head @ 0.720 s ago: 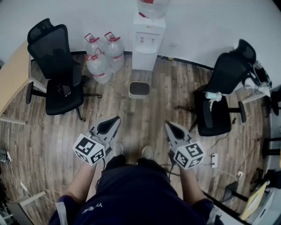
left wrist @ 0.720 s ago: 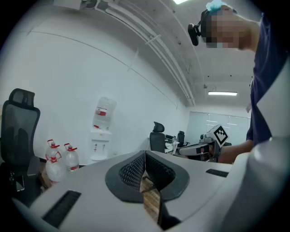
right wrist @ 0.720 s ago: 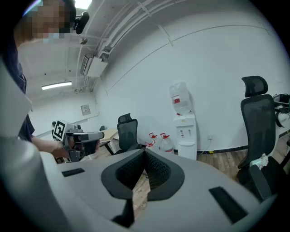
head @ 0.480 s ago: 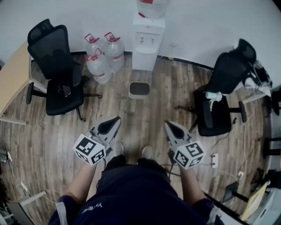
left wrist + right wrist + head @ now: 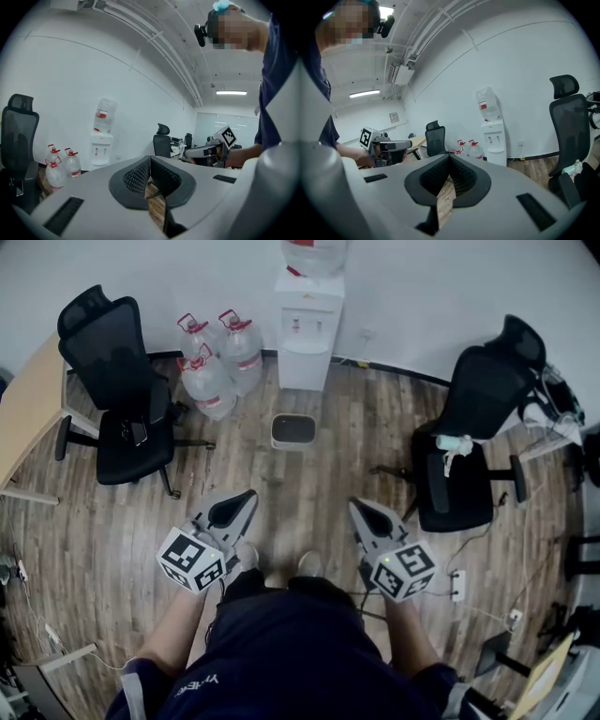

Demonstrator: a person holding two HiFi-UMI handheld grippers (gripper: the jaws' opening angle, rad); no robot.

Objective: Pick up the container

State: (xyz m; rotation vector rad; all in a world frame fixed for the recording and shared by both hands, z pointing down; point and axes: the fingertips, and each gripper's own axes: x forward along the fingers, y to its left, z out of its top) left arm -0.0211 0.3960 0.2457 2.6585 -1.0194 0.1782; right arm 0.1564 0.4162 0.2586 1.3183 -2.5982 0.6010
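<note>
A small white bin with a dark inside (image 5: pixel 293 430) stands on the wood floor, in front of the water dispenser (image 5: pixel 307 329). I hold both grippers at waist height, well short of the bin and above the floor. My left gripper (image 5: pixel 246 496) is shut, with nothing between its meshed pads (image 5: pixel 140 177). My right gripper (image 5: pixel 357 506) is also shut and empty, its pads (image 5: pixel 461 176) meeting at the tip. Each gripper view shows the other gripper off to the side. The bin does not show in either gripper view.
Several large water bottles (image 5: pixel 214 360) stand left of the dispenser. A black office chair (image 5: pixel 120 395) sits at the left beside a wooden desk (image 5: pixel 28 409). Another black chair (image 5: pixel 473 442) is at the right. A power strip and cables (image 5: pixel 457 583) lie on the floor at right.
The head view has shifted a little, so the bin and dispenser sit slightly higher and further left. Both grippers stay shut in about the same place.
</note>
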